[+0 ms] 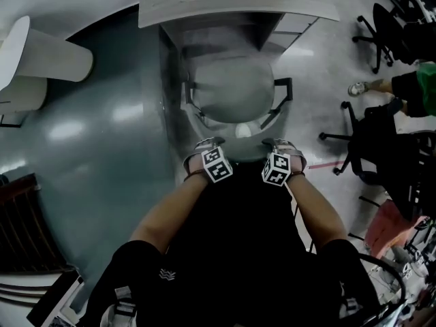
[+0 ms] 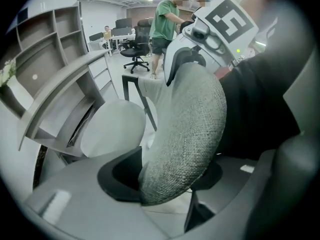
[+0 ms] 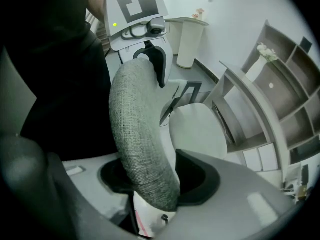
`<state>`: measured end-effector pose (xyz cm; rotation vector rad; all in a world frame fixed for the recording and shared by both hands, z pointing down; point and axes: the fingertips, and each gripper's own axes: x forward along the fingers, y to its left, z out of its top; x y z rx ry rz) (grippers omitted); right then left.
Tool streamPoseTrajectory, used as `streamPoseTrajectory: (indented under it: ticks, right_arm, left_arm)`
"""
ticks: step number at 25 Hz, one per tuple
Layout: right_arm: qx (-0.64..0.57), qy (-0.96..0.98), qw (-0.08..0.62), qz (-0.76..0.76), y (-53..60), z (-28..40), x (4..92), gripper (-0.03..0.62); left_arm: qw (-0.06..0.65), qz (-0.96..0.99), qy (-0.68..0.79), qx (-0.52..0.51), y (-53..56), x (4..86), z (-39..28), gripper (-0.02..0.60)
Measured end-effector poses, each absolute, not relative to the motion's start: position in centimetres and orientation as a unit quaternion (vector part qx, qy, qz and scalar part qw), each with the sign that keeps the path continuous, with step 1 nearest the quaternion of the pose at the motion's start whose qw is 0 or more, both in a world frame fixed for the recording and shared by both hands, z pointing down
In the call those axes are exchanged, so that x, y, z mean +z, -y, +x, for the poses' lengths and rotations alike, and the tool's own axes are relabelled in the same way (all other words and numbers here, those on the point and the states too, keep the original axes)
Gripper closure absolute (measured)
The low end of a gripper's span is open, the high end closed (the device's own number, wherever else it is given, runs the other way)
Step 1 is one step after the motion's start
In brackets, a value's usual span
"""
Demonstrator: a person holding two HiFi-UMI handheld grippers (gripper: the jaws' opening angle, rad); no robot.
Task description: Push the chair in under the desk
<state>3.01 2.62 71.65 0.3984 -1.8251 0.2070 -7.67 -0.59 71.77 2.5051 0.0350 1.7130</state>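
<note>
Between the jaws of both tools, the woven grey backrest [image 2: 192,129] of the chair [image 1: 231,90] is pinched at its top rim. The left hand-held gripper [image 2: 167,180] and the right hand-held gripper [image 3: 159,179] each clamp it, side by side. The padding looks soft and likely to give, though a stiff frame beneath should carry a push. An even shove from both holds seems wise, since such a chair may swivel. Just ahead of the grippers lies the pale seat [image 3: 200,129], facing the curved counter [image 1: 225,9] close beyond and apparently not yet tucked under. Only the head view shows both armrests [image 1: 283,90] against the opening; only the gripper views show the bite on fabric. Farther off, the left one catches a person in green [image 2: 165,21], the right a white pedestal [image 3: 190,36].
</note>
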Motion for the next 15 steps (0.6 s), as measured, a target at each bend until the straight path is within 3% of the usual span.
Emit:
streamPoseTrajectory:
  ticks: [15]
  right_arm:
    - [0.077,0.785,0.594,0.157,4.8,6.1,71.5,0.393]
  left_arm:
    - [0.058,0.826,-0.036,0.559,7.2,71.6,-4.5,0.342]
